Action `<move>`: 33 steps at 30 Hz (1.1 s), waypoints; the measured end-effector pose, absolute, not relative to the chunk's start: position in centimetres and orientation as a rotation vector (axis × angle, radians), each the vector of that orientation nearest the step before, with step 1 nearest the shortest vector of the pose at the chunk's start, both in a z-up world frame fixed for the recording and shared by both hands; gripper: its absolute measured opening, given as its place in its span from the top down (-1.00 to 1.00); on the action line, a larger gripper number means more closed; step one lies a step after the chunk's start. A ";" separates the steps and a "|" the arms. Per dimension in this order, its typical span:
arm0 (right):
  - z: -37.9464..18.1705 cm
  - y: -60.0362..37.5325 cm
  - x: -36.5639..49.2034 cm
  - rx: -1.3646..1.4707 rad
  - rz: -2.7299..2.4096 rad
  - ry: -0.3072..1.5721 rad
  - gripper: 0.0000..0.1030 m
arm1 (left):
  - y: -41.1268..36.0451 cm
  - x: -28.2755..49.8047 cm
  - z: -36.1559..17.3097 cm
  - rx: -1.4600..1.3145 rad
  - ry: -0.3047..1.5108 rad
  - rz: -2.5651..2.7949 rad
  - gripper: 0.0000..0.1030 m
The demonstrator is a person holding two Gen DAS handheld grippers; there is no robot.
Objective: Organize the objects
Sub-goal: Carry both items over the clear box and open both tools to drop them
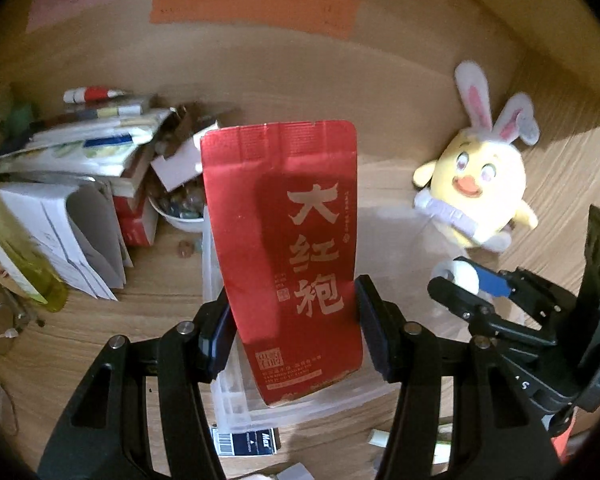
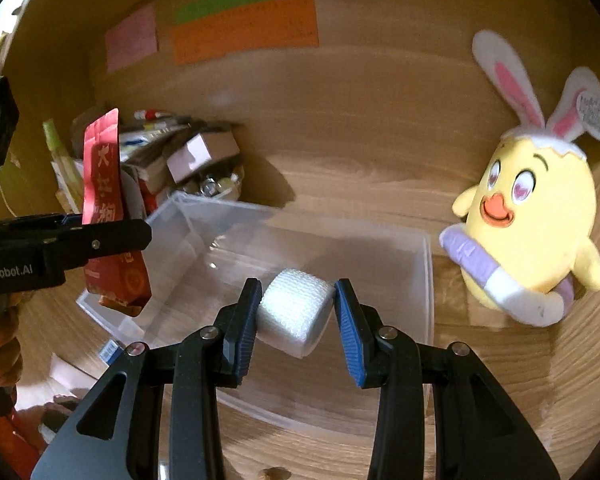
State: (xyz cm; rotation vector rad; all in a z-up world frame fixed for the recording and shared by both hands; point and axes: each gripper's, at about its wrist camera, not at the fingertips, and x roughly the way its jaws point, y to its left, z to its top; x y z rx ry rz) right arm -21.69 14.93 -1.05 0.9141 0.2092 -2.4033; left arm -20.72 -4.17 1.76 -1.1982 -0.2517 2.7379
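My left gripper (image 1: 292, 312) is shut on a red foil tea pouch (image 1: 288, 232) with gold characters, held upright over the left end of a clear plastic bin (image 1: 228, 408). In the right wrist view that pouch (image 2: 104, 184) hangs above the bin's left rim (image 2: 112, 316). My right gripper (image 2: 296, 308) is shut on a white roll of gauze tape (image 2: 294, 312), held over the middle of the bin (image 2: 424, 280). The roll (image 1: 462, 276) and right gripper (image 1: 472, 292) also show at the right of the left wrist view.
A yellow chick plush with rabbit ears (image 2: 532, 216) sits right of the bin. A heap of books, papers and small boxes (image 1: 84, 168) with a white bowl (image 1: 184, 216) fills the back left corner. Coloured paper notes (image 2: 244, 28) hang on the wooden back wall. Glasses (image 1: 8, 328) lie at the left.
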 end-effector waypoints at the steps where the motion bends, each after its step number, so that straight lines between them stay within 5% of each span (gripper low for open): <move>1: -1.3 14.9 -21.9 0.924 -2.402 0.211 0.33 | -4.1 -21.0 1.3 -1.218 -0.249 2.728 -0.08; 24: -4.4 14.0 -23.3 1.038 -2.389 0.315 0.32 | -1.9 -22.5 -1.9 -1.397 -0.145 2.634 -0.09; 33: -4.1 13.9 -22.9 1.019 -2.401 0.336 0.17 | -1.7 -21.5 -0.6 -1.362 -0.148 2.666 -0.31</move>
